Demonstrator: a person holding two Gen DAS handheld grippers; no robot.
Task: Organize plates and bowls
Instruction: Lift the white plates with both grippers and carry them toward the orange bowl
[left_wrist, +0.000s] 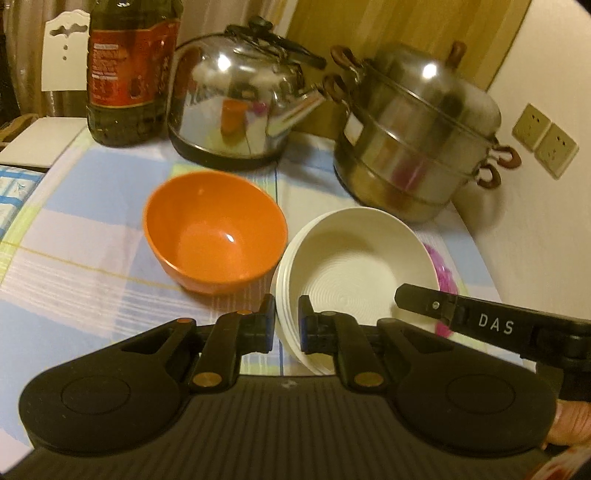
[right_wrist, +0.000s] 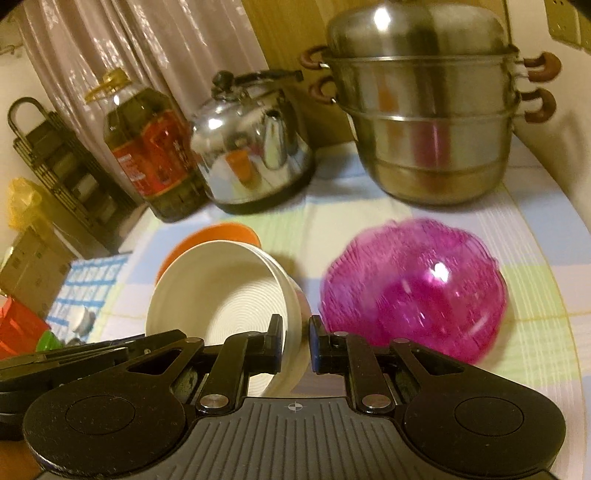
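A white ribbed bowl (left_wrist: 354, 258) is held by both grippers at once. My left gripper (left_wrist: 287, 321) is shut on its near left rim, one pad outside the wall and one inside. My right gripper (right_wrist: 295, 339) is shut on the opposite wall of the white bowl (right_wrist: 221, 291), which looks tilted in the right wrist view. An orange bowl (left_wrist: 214, 232) stands upright on the checked tablecloth just left of it. A translucent pink bowl (right_wrist: 413, 288) lies on the cloth at the right, mostly hidden behind the white bowl in the left wrist view.
At the back of the table stand a steel kettle (left_wrist: 236, 107), a stacked steel steamer pot (left_wrist: 417, 147) and a large oil bottle (left_wrist: 125, 74). Wall sockets (left_wrist: 543, 144) are at the right. A dark rack (right_wrist: 55, 166) and boxes stand left of the table.
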